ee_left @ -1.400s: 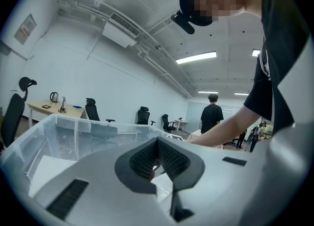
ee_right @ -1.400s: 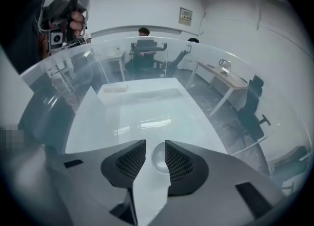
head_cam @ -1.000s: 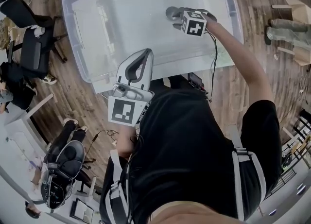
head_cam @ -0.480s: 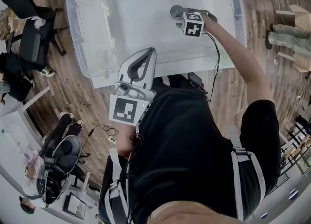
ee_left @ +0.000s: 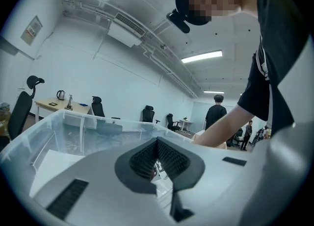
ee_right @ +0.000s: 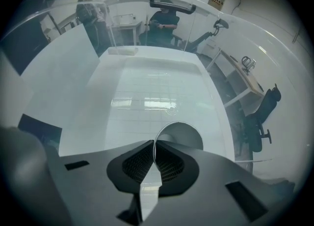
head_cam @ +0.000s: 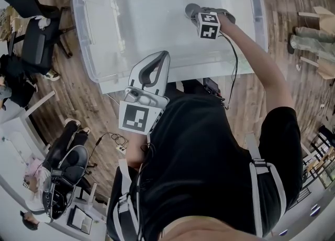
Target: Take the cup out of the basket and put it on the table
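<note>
A grey cup (head_cam: 191,10) stands inside the big clear plastic bin (head_cam: 84,36) that serves as the basket, near its right side. My right gripper (head_cam: 196,14) reaches down into the bin. Its jaws are closing, and the thin cup rim (ee_right: 182,133) is pinched between the pads of the right gripper (ee_right: 154,147). My left gripper (head_cam: 159,57) hangs outside the bin's near wall, close to my body. The left gripper (ee_left: 158,145) is shut with nothing in it.
The bin's clear wall (ee_right: 64,73) stands all round the cup. Black office chairs (head_cam: 31,52) stand at the left and a small black device (head_cam: 212,85) lies near the bin's front. A person's legs (head_cam: 309,31) show at the right.
The head view has shifted a little. The right gripper stays at the cup in the bin, and the left gripper keeps its place.
</note>
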`<move>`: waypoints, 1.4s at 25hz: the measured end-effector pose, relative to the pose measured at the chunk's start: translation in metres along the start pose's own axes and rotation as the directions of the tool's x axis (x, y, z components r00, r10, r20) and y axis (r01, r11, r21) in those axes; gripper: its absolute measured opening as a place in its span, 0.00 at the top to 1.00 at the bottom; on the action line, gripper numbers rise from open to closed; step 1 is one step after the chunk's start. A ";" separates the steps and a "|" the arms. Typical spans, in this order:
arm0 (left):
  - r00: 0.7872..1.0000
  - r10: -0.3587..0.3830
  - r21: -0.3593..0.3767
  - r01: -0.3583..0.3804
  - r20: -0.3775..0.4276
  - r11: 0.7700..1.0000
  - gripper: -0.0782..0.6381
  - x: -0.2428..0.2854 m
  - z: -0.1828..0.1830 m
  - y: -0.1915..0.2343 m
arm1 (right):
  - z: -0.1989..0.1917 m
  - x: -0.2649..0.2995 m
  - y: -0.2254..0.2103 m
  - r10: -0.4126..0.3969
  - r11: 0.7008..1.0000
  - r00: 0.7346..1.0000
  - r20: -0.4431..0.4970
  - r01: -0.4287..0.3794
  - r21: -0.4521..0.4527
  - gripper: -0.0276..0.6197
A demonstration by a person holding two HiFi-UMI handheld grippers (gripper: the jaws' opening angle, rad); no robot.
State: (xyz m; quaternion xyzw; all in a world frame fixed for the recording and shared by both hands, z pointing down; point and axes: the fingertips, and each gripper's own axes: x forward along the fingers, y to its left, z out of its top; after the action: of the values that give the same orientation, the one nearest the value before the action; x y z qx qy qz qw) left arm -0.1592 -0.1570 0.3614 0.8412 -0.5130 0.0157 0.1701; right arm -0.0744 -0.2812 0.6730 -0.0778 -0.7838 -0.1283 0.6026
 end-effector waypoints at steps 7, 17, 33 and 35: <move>1.000 0.004 -0.005 -0.004 -0.001 1.000 0.87 0.003 0.004 0.002 | 0.003 -0.002 -0.008 -0.031 0.999 0.999 0.007 0.031 0.006 0.91; 1.000 -0.006 0.012 0.006 0.022 1.000 0.87 0.002 0.005 -0.006 | 0.022 -0.038 -0.031 -0.126 0.992 0.990 0.069 0.125 0.016 0.91; 0.999 -0.038 0.074 0.036 0.022 0.997 0.87 -0.004 0.015 -0.040 | 0.061 -0.159 -0.025 -0.329 0.941 0.920 0.212 0.339 -0.013 0.91; 0.999 -0.036 0.081 0.036 0.010 0.996 0.87 -0.006 0.012 -0.042 | 0.065 -0.171 -0.020 -0.351 0.932 0.908 0.231 0.362 -0.009 0.91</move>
State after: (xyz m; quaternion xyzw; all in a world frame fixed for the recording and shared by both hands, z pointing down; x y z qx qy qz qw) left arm -0.1271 -0.1375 0.3373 0.8566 -0.4977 0.0286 0.1334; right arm -0.0951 -0.2758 0.4904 0.0372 -0.8445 -0.2466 0.4740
